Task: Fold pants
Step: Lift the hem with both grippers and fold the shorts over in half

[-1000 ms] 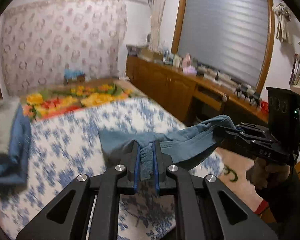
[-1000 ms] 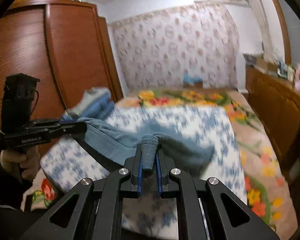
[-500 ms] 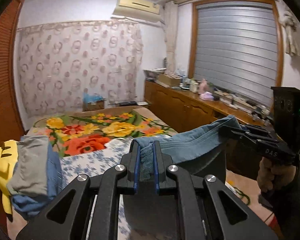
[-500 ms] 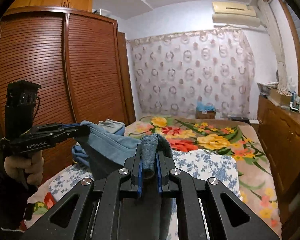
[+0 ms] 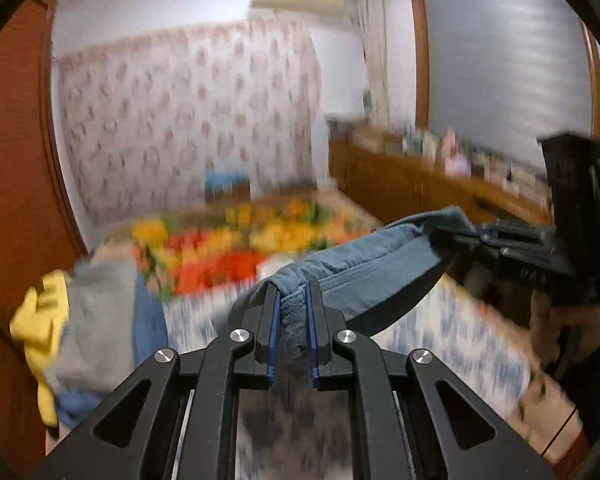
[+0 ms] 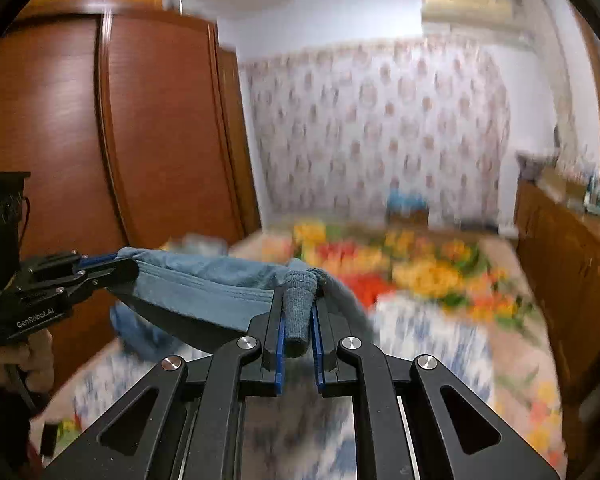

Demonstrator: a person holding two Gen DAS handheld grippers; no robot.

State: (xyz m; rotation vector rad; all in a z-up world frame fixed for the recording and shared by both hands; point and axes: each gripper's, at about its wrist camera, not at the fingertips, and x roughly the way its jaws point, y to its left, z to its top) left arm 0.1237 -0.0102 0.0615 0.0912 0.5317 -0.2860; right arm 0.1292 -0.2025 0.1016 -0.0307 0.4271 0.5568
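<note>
Blue pants (image 5: 364, 276) hang stretched by the waistband between my two grippers, above the bed. My left gripper (image 5: 293, 300) is shut on one end of the band, a bunch of cloth pinched between its blue pads. The other end runs right to my right gripper (image 5: 456, 236), held by a hand. In the right wrist view my right gripper (image 6: 299, 304) is shut on a roll of the pants (image 6: 204, 288), and the band leads left to the left gripper (image 6: 112, 262). The legs drop out of sight below.
The bed (image 5: 440, 332) has a blue-and-white floral sheet and a bright flowered blanket (image 6: 420, 264) behind. A pile of yellow, grey and blue clothes (image 5: 80, 332) lies at its left edge. A brown wardrobe (image 6: 120, 140) stands left, a wooden cabinet (image 5: 420, 184) right.
Both grippers have lifted the pants off the sheet and carried them along over the bed; the views tilted up, then slightly back down. Both grips have held.
</note>
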